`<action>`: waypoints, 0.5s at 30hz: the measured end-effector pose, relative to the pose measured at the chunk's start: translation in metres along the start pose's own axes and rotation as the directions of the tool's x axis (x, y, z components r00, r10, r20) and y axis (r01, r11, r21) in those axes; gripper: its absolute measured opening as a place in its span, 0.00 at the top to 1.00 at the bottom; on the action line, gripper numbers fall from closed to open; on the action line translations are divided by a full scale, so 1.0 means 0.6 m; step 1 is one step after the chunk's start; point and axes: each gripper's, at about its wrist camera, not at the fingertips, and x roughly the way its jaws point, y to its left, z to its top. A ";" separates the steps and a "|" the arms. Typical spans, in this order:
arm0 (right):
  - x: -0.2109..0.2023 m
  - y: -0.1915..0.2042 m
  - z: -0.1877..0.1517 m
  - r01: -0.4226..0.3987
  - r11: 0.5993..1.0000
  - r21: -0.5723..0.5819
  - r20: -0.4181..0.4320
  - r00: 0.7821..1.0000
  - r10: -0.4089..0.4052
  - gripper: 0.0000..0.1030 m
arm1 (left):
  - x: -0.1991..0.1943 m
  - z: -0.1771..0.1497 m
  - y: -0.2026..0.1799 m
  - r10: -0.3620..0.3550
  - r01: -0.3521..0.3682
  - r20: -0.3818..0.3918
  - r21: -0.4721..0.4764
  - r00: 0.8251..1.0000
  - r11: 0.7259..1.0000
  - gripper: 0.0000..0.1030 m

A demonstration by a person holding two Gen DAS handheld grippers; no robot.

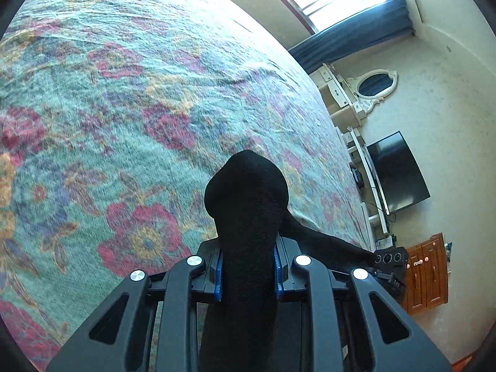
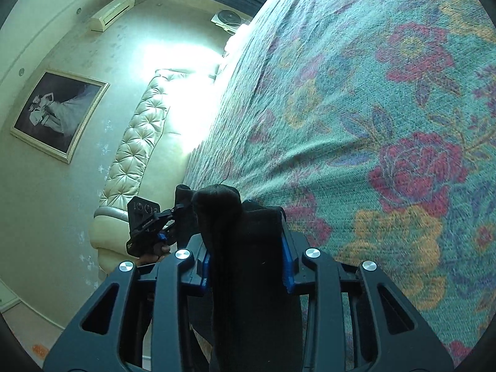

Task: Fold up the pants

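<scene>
The black pants (image 1: 248, 204) are pinched in my left gripper (image 1: 248, 266), which is shut on the cloth; a bunched end sticks up past the blue pads and the rest hangs down out of view. A strip of the cloth runs right toward my right gripper's body (image 1: 389, 262). In the right wrist view my right gripper (image 2: 246, 263) is shut on the black pants (image 2: 241, 226) too, with my left gripper's body (image 2: 145, 226) close at its left. Both grippers are held above the floral bedspread (image 1: 130, 117).
The bed with the floral bedspread (image 2: 387, 108) fills most of both views. A TV (image 1: 398, 172), a white dresser with mirror (image 1: 365, 93) and a wooden cabinet (image 1: 429, 276) stand by one wall. A tufted headboard (image 2: 136, 142) and a framed picture (image 2: 59, 114) are at the other.
</scene>
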 end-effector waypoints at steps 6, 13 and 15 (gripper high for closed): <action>0.039 -0.047 0.022 0.011 0.996 0.090 0.002 1.000 -0.011 0.68 | 0.029 0.038 0.037 0.050 -0.051 -0.020 -0.020 0.999 0.998 0.77; 0.043 -0.057 0.019 0.007 0.996 0.092 0.012 1.000 -0.008 0.63 | 0.061 0.027 0.097 0.002 -0.006 -0.036 -0.102 0.999 0.995 0.64; 0.034 -0.054 0.014 -0.013 0.994 0.111 0.012 1.000 0.012 0.51 | 0.054 0.023 0.107 -0.056 0.053 -0.026 -0.127 0.998 0.991 0.62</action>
